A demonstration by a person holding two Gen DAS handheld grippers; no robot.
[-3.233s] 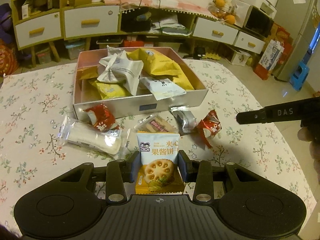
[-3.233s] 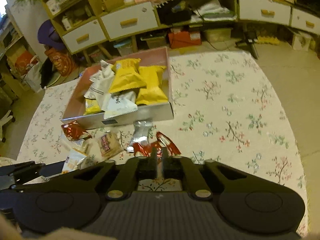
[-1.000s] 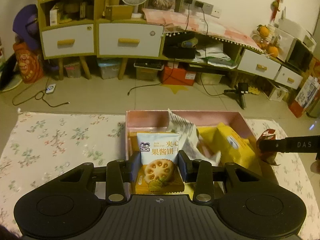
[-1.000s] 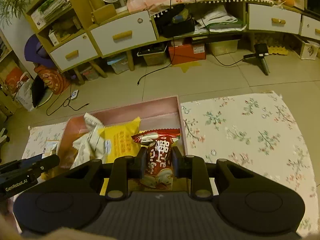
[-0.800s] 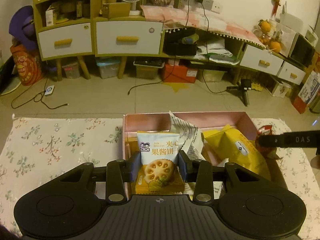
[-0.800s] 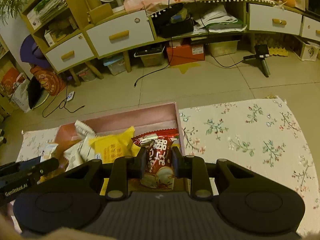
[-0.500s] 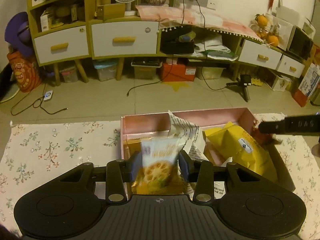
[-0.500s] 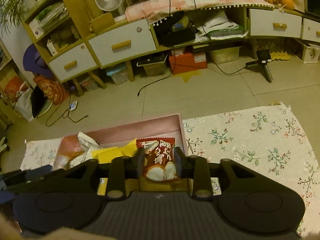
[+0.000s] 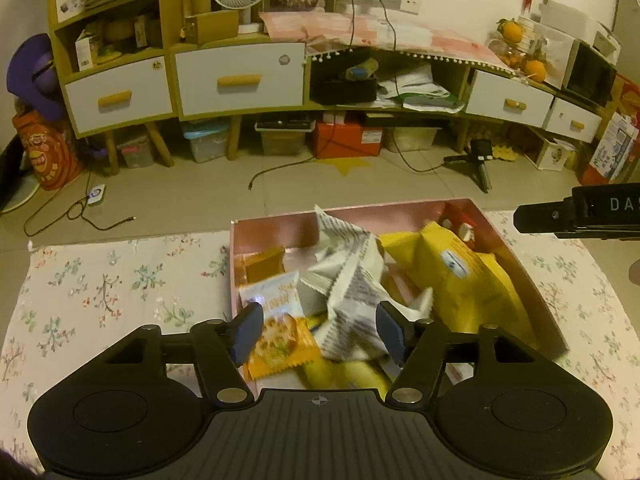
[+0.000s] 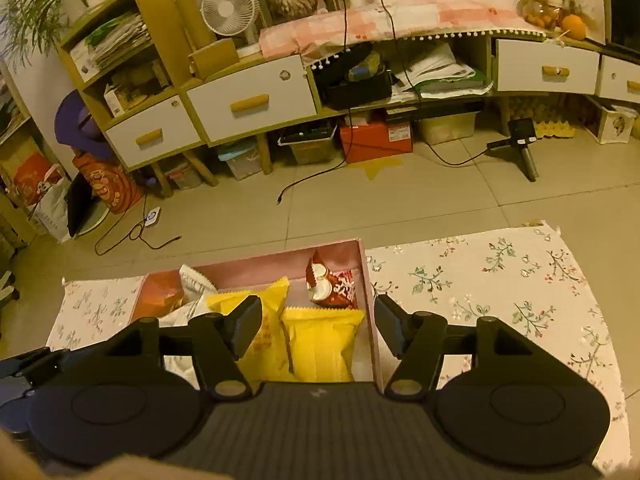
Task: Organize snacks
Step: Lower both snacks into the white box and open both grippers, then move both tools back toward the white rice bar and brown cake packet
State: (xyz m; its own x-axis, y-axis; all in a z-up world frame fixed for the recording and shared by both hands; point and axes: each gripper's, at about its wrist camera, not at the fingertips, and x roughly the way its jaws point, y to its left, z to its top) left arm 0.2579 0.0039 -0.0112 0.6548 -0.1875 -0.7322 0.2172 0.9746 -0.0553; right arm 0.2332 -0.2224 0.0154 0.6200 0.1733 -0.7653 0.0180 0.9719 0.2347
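A pink box [image 9: 520, 256] of snacks sits on the flowered cloth. My left gripper [image 9: 318, 330] hangs over its left side with jaws opening. The biscuit packet [image 9: 280, 320] lies loose and tilted in the box below, free of both pads. White striped packets [image 9: 348, 280] and yellow bags [image 9: 464, 276] fill the box. My right gripper [image 10: 318, 328] is over the box's right side [image 10: 366, 280], jaws opening, nothing between the pads. The red snack [image 10: 330, 282] lies in the far right corner beyond the yellow bags [image 10: 320, 340]. The right gripper's finger [image 9: 576, 216] shows at the left wrist view's right edge.
The flowered cloth [image 9: 100, 284] spreads on both sides of the box. Beyond it is tiled floor with cables [image 10: 320, 184], a small tripod [image 10: 520, 140], and low cabinets with white drawers [image 9: 240, 80]. The left gripper's tip [image 10: 24, 364] shows at the lower left of the right wrist view.
Both grippers opened. The biscuit packet dropped from the left jaws into the box, and the red snack fell from the right jaws into the box's far right corner.
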